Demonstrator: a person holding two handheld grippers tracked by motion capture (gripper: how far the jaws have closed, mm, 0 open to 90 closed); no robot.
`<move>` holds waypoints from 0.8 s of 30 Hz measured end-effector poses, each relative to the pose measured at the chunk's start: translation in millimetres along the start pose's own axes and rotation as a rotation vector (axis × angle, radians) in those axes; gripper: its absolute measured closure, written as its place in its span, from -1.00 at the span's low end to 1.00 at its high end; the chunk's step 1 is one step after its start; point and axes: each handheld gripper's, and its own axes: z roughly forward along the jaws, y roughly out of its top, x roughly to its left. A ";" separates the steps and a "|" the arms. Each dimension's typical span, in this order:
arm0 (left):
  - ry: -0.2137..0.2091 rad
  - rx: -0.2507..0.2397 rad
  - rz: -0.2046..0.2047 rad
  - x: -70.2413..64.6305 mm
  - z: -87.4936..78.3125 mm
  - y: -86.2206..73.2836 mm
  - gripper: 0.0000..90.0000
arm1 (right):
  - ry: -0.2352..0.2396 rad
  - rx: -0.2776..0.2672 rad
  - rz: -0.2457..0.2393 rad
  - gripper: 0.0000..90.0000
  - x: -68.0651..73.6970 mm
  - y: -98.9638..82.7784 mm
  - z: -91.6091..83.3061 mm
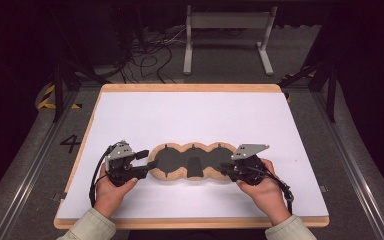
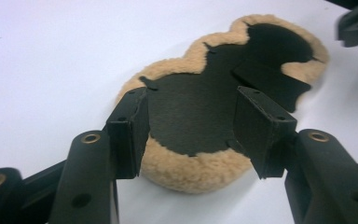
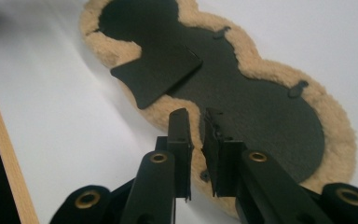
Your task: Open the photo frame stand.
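Your left gripper (image 1: 149, 160) sits left of centre in the lower half of the high view, at the left end of the fleece pad (image 1: 192, 161). In the left gripper view its jaws stand wide, one on each side of the near lobe of the pad (image 2: 205, 116), with no pad face pressing on it.

Your right gripper (image 1: 225, 169) sits right of centre in the high view, at the right end of the pad. In the right gripper view its jaws are narrow, closed on the near edge of the pad (image 3: 242, 93).

The pad lies flat on the white table (image 1: 190, 115), black side up, with a black flap (image 3: 158, 74) at its middle lobe.
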 end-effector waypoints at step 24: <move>0.049 -0.026 -0.063 19.3 13.4 -0.3 -0.20 | 0.080 0.074 -0.044 1.00 24.6 -11.8 43.4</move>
